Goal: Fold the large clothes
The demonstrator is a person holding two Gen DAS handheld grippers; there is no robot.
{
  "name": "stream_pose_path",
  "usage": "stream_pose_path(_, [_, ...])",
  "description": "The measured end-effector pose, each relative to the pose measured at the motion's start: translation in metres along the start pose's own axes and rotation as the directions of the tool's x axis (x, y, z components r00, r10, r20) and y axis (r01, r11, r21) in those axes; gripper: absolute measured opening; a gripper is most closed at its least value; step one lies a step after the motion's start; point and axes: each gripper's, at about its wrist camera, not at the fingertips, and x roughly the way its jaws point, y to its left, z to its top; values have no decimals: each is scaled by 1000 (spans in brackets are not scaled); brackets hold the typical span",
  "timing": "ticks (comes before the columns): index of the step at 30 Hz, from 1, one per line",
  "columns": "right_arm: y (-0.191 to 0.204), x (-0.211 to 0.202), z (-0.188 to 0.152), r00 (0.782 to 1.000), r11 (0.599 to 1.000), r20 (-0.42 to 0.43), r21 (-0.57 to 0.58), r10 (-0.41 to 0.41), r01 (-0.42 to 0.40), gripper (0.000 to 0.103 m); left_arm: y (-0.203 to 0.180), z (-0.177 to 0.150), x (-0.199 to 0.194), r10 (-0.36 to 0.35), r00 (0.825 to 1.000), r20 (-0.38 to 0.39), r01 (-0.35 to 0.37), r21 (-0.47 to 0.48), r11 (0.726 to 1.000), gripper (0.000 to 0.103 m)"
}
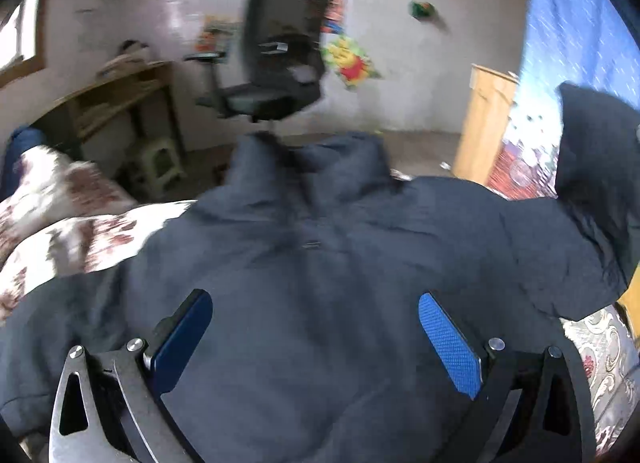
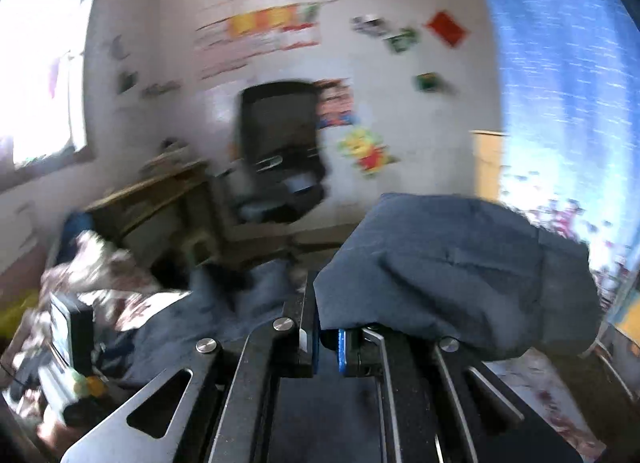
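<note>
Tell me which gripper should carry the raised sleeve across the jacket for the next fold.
Right. The right gripper is already shut on the dark jacket's sleeve, which is lifted off the bed. The left gripper hangs open above the jacket's body, gripping nothing, so it would likely need a fresh grasp first.

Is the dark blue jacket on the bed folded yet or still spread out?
Mostly spread: the jacket lies open across the bed. One sleeve is lifted, pinched in the shut right gripper.

Home bedroom — floral bedding [image 1: 80, 231], office chair [image 1: 280, 43], wall posters [image 1: 352, 59].
</note>
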Motion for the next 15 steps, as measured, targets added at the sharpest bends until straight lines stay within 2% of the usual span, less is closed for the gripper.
stream_pose_path(4, [60,24,-22,989,986,-89,-107,115,-124,6,56,-14,-27,57,998,7,-57,-58,997,103])
stream_pose_path(6, [91,39,-36,974,970,-153,-153,166,-189,6,83,-23,-37,71,997,-10,-71,-90,993,103])
stream_pose_path(9, [130,54,-67,949,945,-252,-212,192,-247,6,119,-37,-46,58,998,-33,-62,-154,986,103])
stream_pose_path(12, [161,68,-107,908,911,-386,-293,164,-289,7,149,-51,-52,13,999,-38,-22,-241,970,103])
stream_pose_path(15, [183,72,-148,862,862,-499,-393,92,-320,17,170,-61,-50,-38,999,-36,25,-315,949,103])
